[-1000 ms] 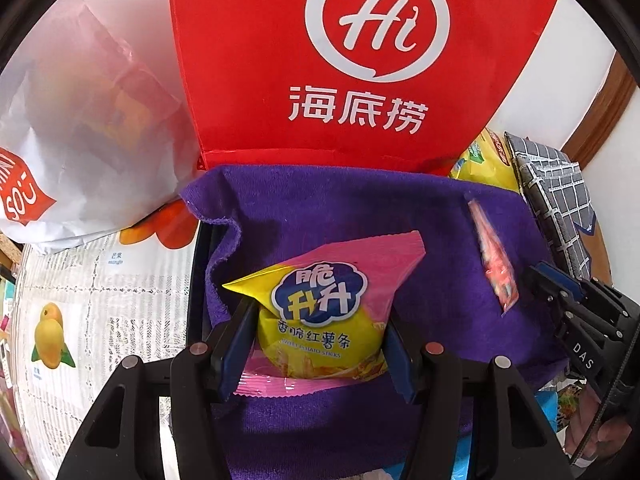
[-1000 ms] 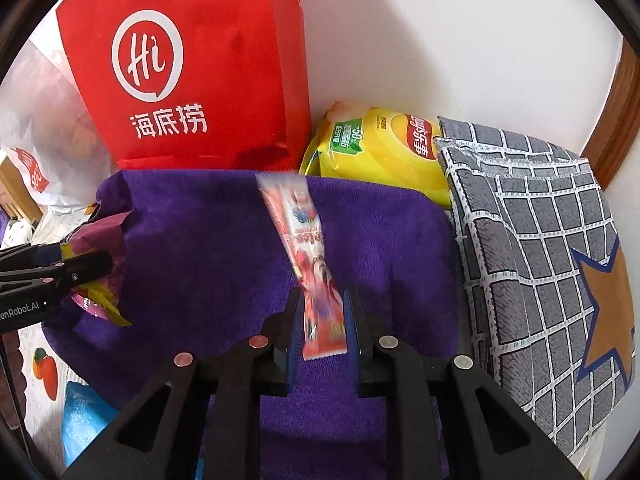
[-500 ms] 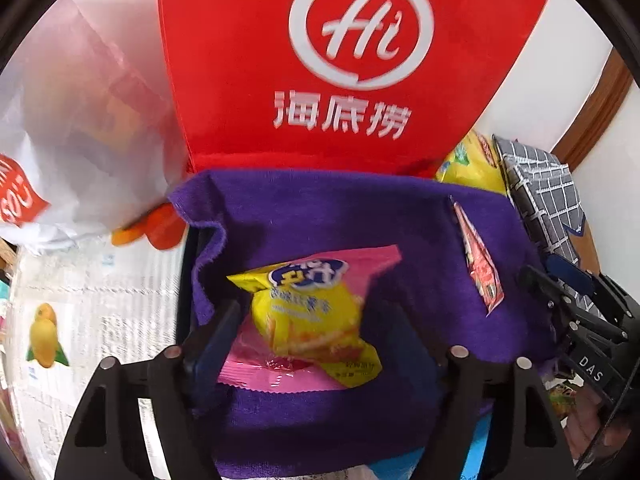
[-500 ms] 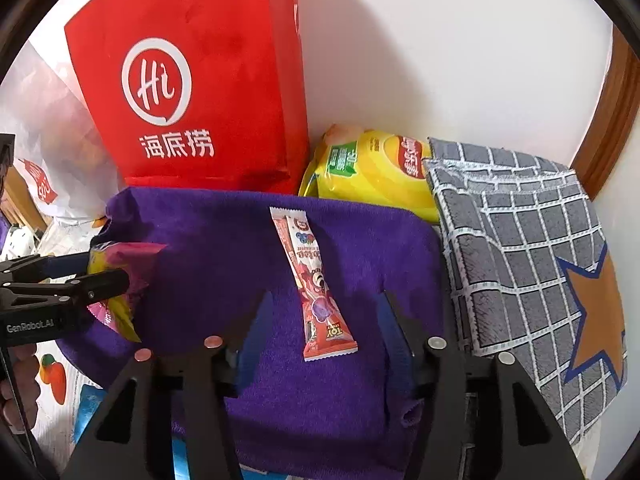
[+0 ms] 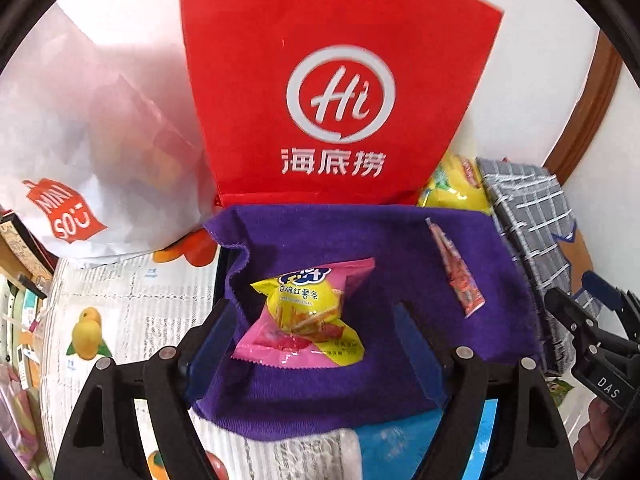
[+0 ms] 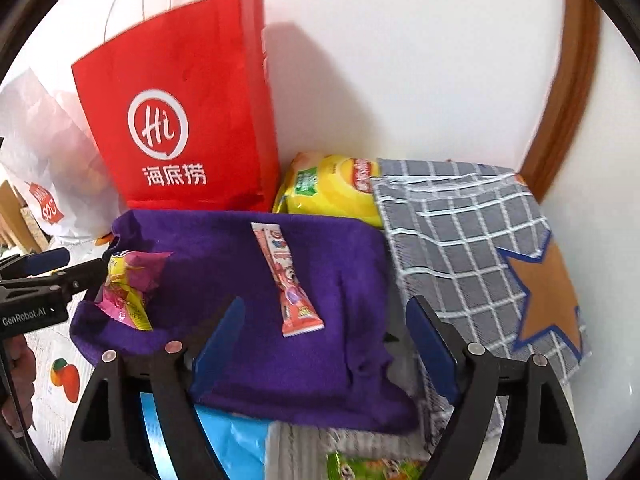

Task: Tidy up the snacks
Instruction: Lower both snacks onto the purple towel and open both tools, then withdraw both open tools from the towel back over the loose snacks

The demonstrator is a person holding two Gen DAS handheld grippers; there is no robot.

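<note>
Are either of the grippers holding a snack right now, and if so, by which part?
Nothing is held. Both jaws have just been opening: the yellow-pink snack bag lies free before the left gripper, the stick pack before the right gripper.

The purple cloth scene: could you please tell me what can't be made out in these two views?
- What lies under the purple cloth: hidden in both views.
- Yellow chip bag: partly behind the checked cloth, right view.
- White bag contents: only blurred shapes, left view.
- Green packet: cut off, bottom edge.
</note>
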